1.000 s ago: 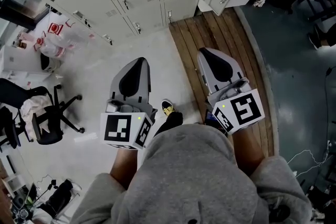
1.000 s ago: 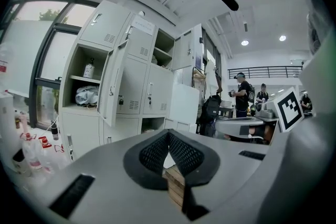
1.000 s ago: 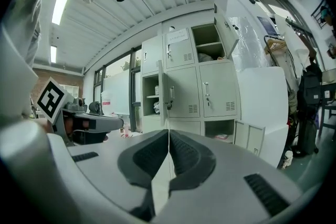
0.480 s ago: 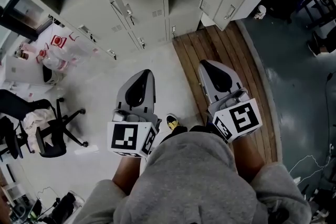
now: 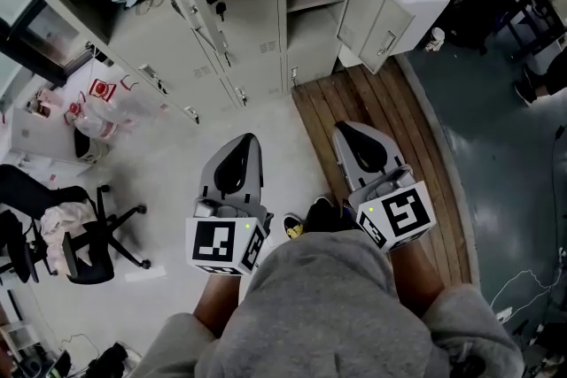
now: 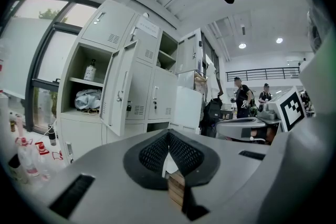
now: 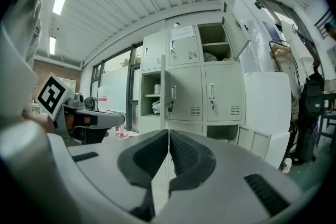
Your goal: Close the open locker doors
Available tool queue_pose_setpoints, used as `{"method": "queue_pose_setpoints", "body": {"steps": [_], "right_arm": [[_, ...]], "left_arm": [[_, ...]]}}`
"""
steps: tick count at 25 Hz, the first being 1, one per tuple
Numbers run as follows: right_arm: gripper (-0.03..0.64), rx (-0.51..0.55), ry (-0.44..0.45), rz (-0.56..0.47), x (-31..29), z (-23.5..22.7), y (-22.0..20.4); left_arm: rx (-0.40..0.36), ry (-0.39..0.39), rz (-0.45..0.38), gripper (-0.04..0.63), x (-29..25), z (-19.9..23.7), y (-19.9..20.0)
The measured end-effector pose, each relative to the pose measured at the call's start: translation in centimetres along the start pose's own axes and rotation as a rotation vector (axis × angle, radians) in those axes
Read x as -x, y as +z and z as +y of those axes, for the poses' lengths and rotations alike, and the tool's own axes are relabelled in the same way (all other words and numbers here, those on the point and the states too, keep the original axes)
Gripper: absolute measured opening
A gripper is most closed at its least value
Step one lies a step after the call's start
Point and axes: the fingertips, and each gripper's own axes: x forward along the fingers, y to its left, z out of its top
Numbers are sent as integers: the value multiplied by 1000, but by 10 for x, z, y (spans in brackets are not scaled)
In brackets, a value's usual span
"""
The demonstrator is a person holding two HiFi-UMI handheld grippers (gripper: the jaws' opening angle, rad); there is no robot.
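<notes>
Grey locker doors (image 5: 379,16) ahead, open | left tool (image 5: 241,146) closed | right tool (image 5: 347,135) closed

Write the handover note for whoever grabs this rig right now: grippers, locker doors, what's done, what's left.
Grippers: left gripper shut, empty; right gripper shut, empty. Both are clear of the lockers.
Open doors: the left door beside the compartment with a bag; the top right door; the low right door, swung out above the wooden floor.
Done: nothing that shows; neither gripper touches a door.
Left: close all three.
</notes>
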Motion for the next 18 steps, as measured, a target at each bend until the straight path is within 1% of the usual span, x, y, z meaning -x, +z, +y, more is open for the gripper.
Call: {"method": "queue_pose_setpoints", "body": {"steps": [4,9,13,18], "right_arm": [[29,9,-8,2,-6,-4,3],[29,5,-13,-19,-20,-18,5],[29,-1,-13,-32,-38,-35,7],[29,5,-18,-43,-63,-66,16]], "left_arm": [[-4,17,-3,9,0,7,3],[-14,36,-6,9,-10,18,6],[-30,44,-10,9,-31,26,13],[-45,35,-15,9,-71,31,29]]}}
